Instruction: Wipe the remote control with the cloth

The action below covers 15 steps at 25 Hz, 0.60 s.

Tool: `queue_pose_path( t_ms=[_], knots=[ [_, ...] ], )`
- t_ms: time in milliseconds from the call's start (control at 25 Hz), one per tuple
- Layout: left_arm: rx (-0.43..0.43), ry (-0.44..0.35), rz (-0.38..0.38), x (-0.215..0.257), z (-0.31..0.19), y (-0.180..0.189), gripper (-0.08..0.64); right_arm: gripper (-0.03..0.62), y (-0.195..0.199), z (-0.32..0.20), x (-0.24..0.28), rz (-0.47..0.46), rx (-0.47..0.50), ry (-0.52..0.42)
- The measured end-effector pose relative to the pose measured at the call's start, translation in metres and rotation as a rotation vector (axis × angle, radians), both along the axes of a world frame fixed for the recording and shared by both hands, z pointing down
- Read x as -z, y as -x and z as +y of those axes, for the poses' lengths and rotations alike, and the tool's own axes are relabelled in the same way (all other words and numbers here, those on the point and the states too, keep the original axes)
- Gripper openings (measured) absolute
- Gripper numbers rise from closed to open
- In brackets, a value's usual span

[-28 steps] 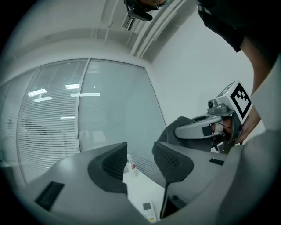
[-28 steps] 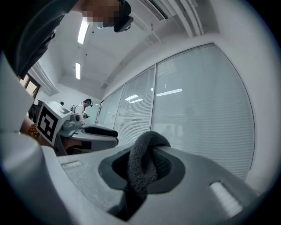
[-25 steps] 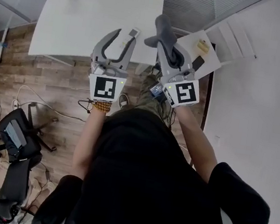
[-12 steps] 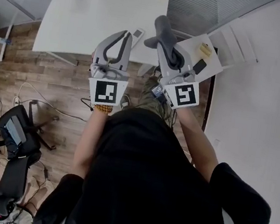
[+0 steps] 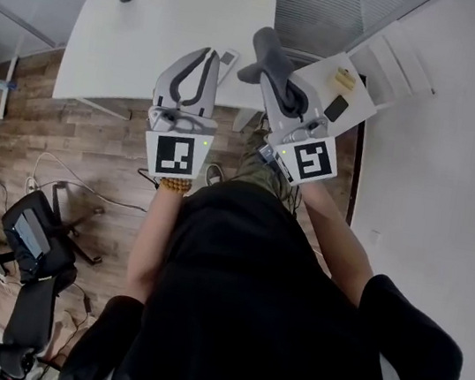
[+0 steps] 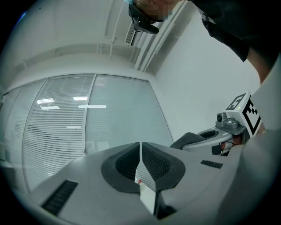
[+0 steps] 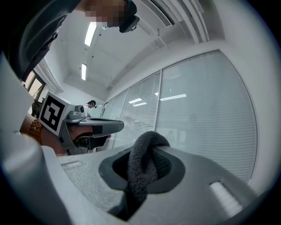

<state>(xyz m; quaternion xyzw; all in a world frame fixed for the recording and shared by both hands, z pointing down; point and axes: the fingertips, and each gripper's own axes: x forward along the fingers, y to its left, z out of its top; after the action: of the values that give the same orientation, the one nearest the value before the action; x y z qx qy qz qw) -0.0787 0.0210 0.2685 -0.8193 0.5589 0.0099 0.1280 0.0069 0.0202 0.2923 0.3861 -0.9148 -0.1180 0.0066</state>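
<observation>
Left gripper [image 5: 212, 53] should be the steady one for this step imo. I'd hold the remote control [image 6: 145, 186] level and let the right gripper [image 7: 147, 154] drag the cloth [image 7: 141, 165] along its flat face in long light strokes, so the remote doesn't twist out of that thin pinch. Left jaws are pressed nearly together on the remote's slim edge, with the remote poking out past the tip, above the white tabletop [image 5: 151, 32]. Right jaws are clamped on a bunched fold of dark grey cloth.

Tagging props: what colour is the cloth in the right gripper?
Cloth: dark grey, fleecy. Shows best in the right gripper view.
</observation>
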Motion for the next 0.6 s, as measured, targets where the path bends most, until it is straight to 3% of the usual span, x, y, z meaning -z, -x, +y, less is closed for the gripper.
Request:
queue_pose_path(
  t_ms=[600],
  knots=[
    [-0.016,-0.009,-0.027,0.000,0.004,0.000,0.019,0.035,0.008,0.007,0.015,-0.031,0.046,-0.031]
  ],
)
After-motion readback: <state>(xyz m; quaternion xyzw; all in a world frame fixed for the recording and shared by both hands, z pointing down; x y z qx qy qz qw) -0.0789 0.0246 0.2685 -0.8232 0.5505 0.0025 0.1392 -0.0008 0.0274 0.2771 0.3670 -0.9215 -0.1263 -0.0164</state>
